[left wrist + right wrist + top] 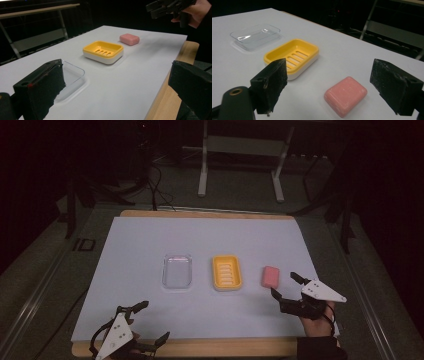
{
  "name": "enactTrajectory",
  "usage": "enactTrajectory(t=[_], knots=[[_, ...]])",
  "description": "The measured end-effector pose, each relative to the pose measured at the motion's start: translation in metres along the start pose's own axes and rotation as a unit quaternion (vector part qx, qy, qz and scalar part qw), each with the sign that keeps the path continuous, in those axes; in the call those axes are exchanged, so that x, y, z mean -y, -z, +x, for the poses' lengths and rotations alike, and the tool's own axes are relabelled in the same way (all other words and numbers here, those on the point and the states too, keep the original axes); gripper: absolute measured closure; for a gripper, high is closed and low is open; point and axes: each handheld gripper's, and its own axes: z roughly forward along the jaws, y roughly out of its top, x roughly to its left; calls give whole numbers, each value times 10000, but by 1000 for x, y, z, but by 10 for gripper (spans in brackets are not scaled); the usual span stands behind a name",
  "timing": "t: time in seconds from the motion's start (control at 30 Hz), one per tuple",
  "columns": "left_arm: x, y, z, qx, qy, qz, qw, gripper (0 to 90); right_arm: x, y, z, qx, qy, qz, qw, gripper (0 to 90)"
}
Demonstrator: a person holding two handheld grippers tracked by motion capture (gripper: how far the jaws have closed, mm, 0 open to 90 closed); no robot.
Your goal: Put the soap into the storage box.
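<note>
A pink soap bar (pixel 270 276) (pixel 345 95) (pixel 129 39) lies on the white sheet, right of a yellow slotted soap dish (pixel 227 272) (pixel 292 58) (pixel 103 51). A clear plastic lid (pixel 177 271) (pixel 255 34) (pixel 71 77) lies left of the dish. My right gripper (pixel 285 285) (pixel 329 87) hovers just short of the soap, jaws wide open, nothing between them. My left gripper (pixel 153 321) (pixel 117 85) stands open near the front left edge, holding nothing.
The white sheet (pixel 150 240) covers a wooden board (pixel 210 347) whose edge shows at the front. A metal frame stand (pixel 240 150) sits on the floor beyond the table. Cables (pixel 157 185) trail at the far left.
</note>
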Motion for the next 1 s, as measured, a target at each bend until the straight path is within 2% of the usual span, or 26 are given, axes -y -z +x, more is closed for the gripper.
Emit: enactTrajectory(t=[0.1,0.13,0.27,0.43,0.47,0.57,0.63,0.7,0.77,0.8,0.83,1.0], knots=[[0,0,0,35,-4,3,10000,8,0,-1,1,-59,77,20,10000,138],[0,-1,-1,54,-11,19,10000,8,0,-4,5,-144,244,116,9995,135],[0,-1,-1,73,-20,35,10000,8,-1,-7,6,-289,233,189,9991,134],[0,-2,-1,90,-18,53,9999,8,1,-12,4,-236,233,338,9989,132],[0,-2,-1,85,-21,60,9999,8,1,-12,3,-110,244,366,9990,129],[0,-2,-2,46,-70,127,9999,8,1,-12,1,-14,187,400,9990,119],[0,-2,-2,37,-75,128,9999,8,1,-12,0,196,171,525,9983,119],[0,-2,-2,37,-69,123,9999,8,2,-12,-1,264,172,564,9979,119],[0,-2,-2,21,-80,137,9999,8,3,-13,-2,394,149,742,9964,119],[0,-2,-2,14,-87,150,9998,8,3,-13,-2,394,149,742,9964,119],[0,-2,-3,14,-80,153,9999,8,4,-15,-3,493,157,908,9945,120],[0,-3,-3,3,-113,192,9998,8,9,-18,-4,716,37,1105,9913,120]])
